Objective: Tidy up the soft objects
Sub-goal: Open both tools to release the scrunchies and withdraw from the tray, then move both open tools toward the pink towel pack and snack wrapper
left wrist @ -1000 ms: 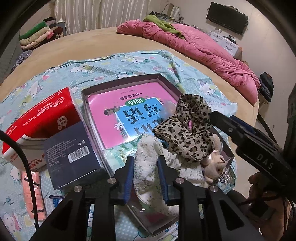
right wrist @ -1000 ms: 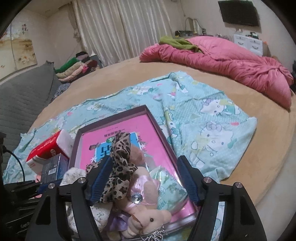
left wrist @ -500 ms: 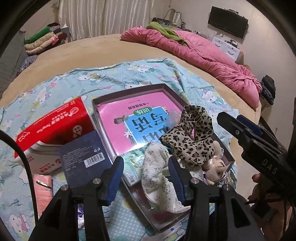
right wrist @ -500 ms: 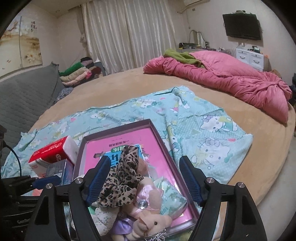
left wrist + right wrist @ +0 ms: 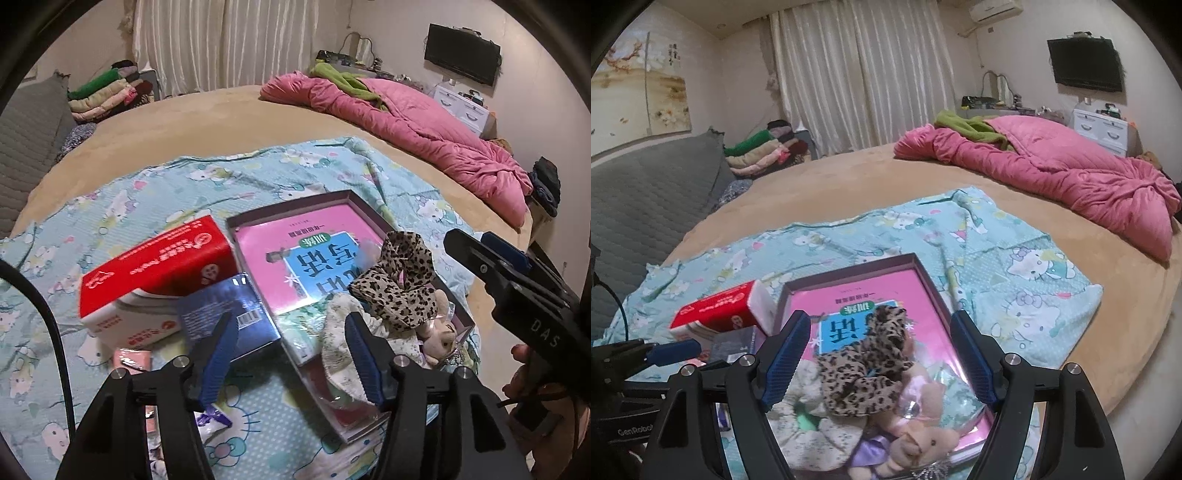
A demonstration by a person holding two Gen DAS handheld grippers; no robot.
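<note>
A shallow dark-rimmed tray (image 5: 288,201) lies on a Hello Kitty sheet and holds a pink book (image 5: 295,258). Piled at its near end are a leopard-print scrunchie (image 5: 399,288), a pale floral cloth (image 5: 340,354) and a small plush toy (image 5: 439,332). My left gripper (image 5: 291,347) is open and empty above the tray's near left corner. In the right wrist view my right gripper (image 5: 877,354) is open and empty, above the scrunchie (image 5: 871,365), the plush toy (image 5: 923,439) and the cloth (image 5: 805,432).
A red and white tissue pack (image 5: 155,280) and a dark blue box (image 5: 229,314) lie left of the tray. A pink item (image 5: 131,360) lies near them. A pink quilt (image 5: 406,125) is bunched at the far right. Folded clothes (image 5: 107,96) are stacked at the far left.
My left gripper opened, let go of the floral cloth, and drew back and up. The cloth now lies in the tray. My right gripper rose and pulled back, still open.
</note>
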